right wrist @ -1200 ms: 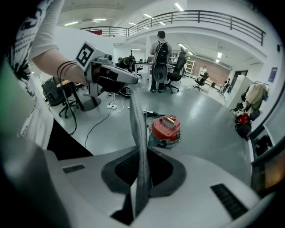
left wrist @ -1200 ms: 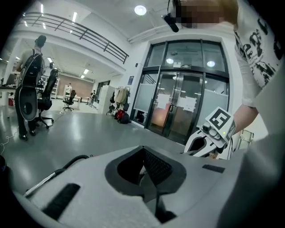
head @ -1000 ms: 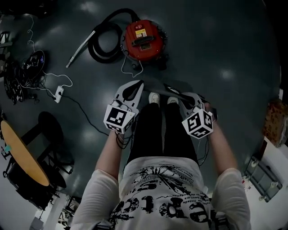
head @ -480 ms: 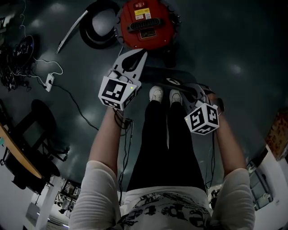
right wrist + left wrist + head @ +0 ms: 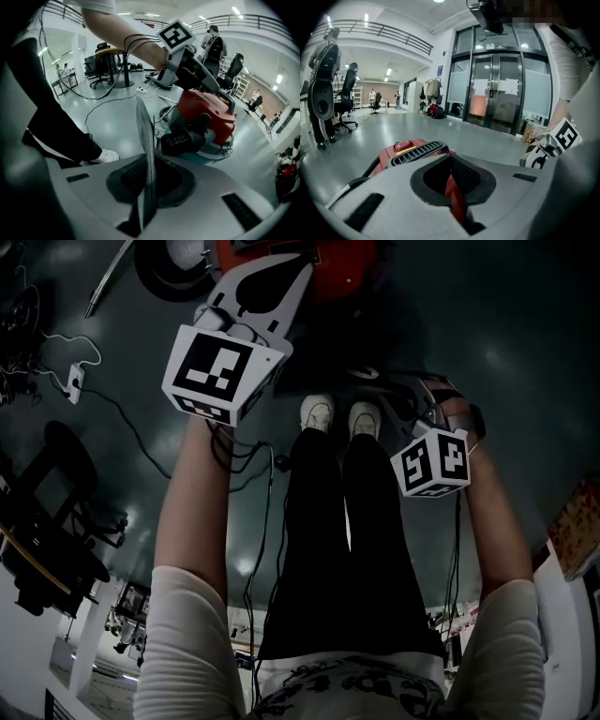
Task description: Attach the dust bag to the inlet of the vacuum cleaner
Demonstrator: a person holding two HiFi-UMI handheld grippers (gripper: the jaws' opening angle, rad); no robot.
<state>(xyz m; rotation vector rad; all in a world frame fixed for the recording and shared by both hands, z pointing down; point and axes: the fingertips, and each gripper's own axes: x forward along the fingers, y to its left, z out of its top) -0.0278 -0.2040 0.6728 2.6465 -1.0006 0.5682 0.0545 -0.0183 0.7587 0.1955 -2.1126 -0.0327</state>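
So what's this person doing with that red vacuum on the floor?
A person stands over the vacuum, a hand-held gripper in each hand. The right gripper pinches a thin grey dust bag, seen edge-on, facing the vacuum. The left gripper hangs near the vacuum's top, jaws closed, apparently empty. The bag isn't attached yet.

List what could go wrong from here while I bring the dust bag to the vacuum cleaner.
1. The right tongs pinch the thin dust bag low down, and most of it stands free above them. The left tongs are shut on nothing. The bag may bend or slip before it reaches the vacuum cleaner.
2. Cables hang from the arms beside the legs, and a white cord lies on the floor to the left. A snag or trip seems possible.
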